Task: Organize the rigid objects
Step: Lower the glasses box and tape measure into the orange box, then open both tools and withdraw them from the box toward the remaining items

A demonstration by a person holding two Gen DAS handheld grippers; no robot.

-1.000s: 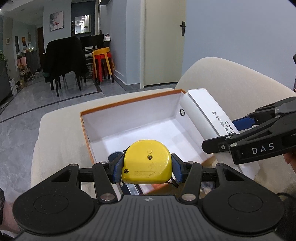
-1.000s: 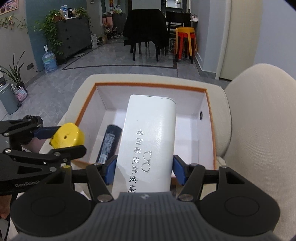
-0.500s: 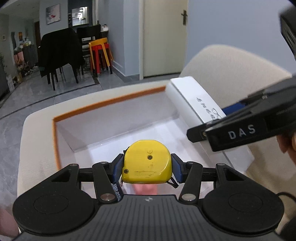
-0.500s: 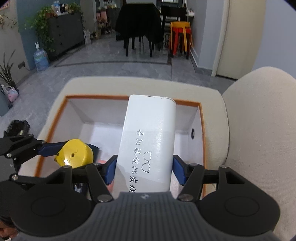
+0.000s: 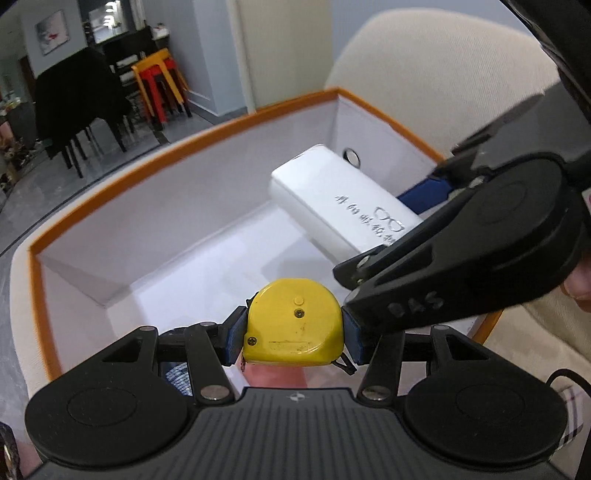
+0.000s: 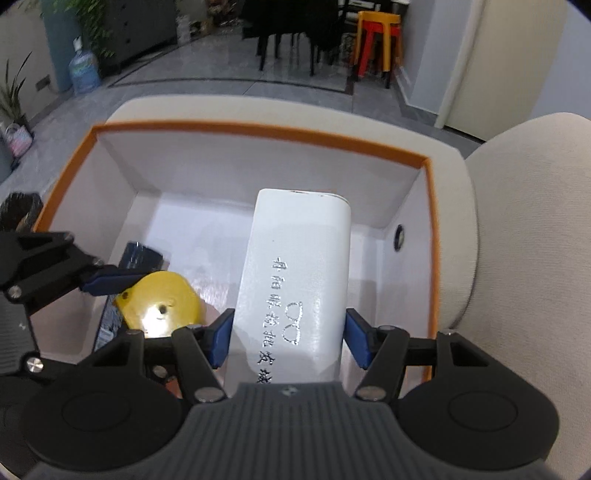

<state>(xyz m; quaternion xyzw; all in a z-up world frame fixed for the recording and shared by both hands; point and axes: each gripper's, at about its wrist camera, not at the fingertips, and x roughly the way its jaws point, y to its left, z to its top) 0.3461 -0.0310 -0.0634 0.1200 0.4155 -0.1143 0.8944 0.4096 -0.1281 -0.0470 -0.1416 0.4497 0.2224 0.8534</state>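
My left gripper [image 5: 293,332] is shut on a yellow tape measure [image 5: 291,328], held inside the white box with an orange rim [image 5: 184,147]. My right gripper [image 6: 290,336] is shut on a white glasses case [image 6: 299,280] with silver lettering, held low inside the same box [image 6: 258,131] on its right side. The case also shows in the left wrist view [image 5: 340,199], and the tape measure in the right wrist view [image 6: 159,306]. A dark cylindrical object [image 6: 142,258] lies on the box floor at the left, partly hidden by the left gripper.
The box sits on a cream sofa seat [image 6: 236,107], with the backrest [image 6: 532,221] to the right. Beyond are grey floor tiles, dark chairs [image 6: 288,26], stacked orange and red stools [image 6: 376,37] and a water bottle [image 6: 83,70].
Both grippers have moved forward and down into the box with their objects. The glasses case has gone from above the rim to below it, and the two grippers are closer together.
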